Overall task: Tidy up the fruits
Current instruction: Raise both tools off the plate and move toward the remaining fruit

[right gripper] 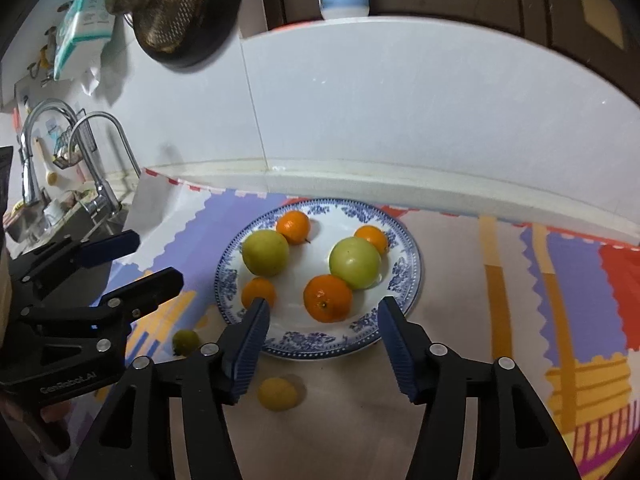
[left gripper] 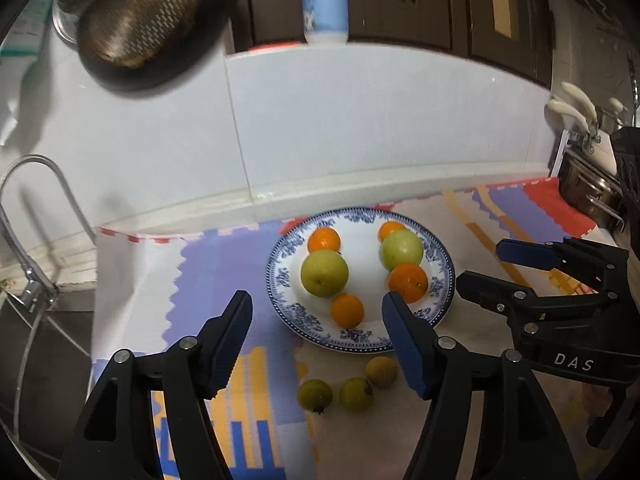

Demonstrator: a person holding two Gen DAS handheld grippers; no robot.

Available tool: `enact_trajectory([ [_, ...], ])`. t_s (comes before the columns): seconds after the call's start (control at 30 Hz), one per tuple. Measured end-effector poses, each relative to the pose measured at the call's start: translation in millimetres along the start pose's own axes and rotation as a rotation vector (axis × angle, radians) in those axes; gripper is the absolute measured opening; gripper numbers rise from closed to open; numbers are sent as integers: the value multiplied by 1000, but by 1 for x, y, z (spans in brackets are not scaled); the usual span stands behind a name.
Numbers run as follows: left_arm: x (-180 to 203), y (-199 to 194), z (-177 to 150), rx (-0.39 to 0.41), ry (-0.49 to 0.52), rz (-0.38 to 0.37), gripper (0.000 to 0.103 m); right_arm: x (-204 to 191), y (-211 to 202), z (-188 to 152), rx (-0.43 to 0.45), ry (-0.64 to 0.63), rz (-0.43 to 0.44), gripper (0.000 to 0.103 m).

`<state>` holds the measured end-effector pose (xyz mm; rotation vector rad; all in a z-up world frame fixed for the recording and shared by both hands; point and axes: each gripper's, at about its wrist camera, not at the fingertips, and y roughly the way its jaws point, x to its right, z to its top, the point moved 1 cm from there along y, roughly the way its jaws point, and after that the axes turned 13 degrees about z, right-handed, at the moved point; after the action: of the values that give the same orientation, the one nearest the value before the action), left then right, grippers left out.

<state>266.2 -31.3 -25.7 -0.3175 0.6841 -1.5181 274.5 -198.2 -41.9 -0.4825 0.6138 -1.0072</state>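
The left gripper (left gripper: 318, 330) has its 2 jaws spread wide and holds nothing; its ribbed dark blue pads (left gripper: 228, 344) touch no fruit. The right gripper (right gripper: 322, 338) is equally wide apart and empty, with its own ribbed blue pads (right gripper: 249, 350) hovering over the near rim of the plate (right gripper: 308, 346).

Just ahead of both grippers sits that round, glossy white plate (left gripper: 360, 338) with a blue floral border. On it lie 6 smooth round fruits: 2 large green ones (left gripper: 324, 273) (left gripper: 402, 250) and 4 smaller oranges (left gripper: 347, 310) (left gripper: 408, 282) (left gripper: 324, 239) (left gripper: 390, 228) with dimpled skin. Below the plate, between the left gripper's jaws, 3 small yellow-green fruits (left gripper: 315, 395) (left gripper: 356, 394) (left gripper: 381, 371) rest on the mat (left gripper: 192, 280), close together. In the right wrist view only 2 of them show (right gripper: 186, 342) (right gripper: 278, 393); the third may be hidden behind a finger.

The mat is a soft-looking sheet with scalloped patches of lilac, red, orange and cream. Beyond the plate rises a glossy white tiled wall (left gripper: 360, 128). Far to the left of the left gripper stands a curved chrome faucet (left gripper: 36, 216).

The right gripper's black body reads "DAS" (left gripper: 573, 361) in white; the left one's body reads "GenRobot.AI" (right gripper: 68, 384). A pale blue bottle (left gripper: 323, 0) stands up on the ledge, its label too blurred to read.
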Motion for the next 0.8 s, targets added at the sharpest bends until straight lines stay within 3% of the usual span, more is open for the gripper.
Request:
enact_trajectory([
  [0.37,-17,-51,-18,78,-20,55,80,-30,-43,-13,76,-20,-52,66],
  [0.8,-29,-79,-43,134,8,102,81,-57,-59,-35,81,-57,-73,66],
])
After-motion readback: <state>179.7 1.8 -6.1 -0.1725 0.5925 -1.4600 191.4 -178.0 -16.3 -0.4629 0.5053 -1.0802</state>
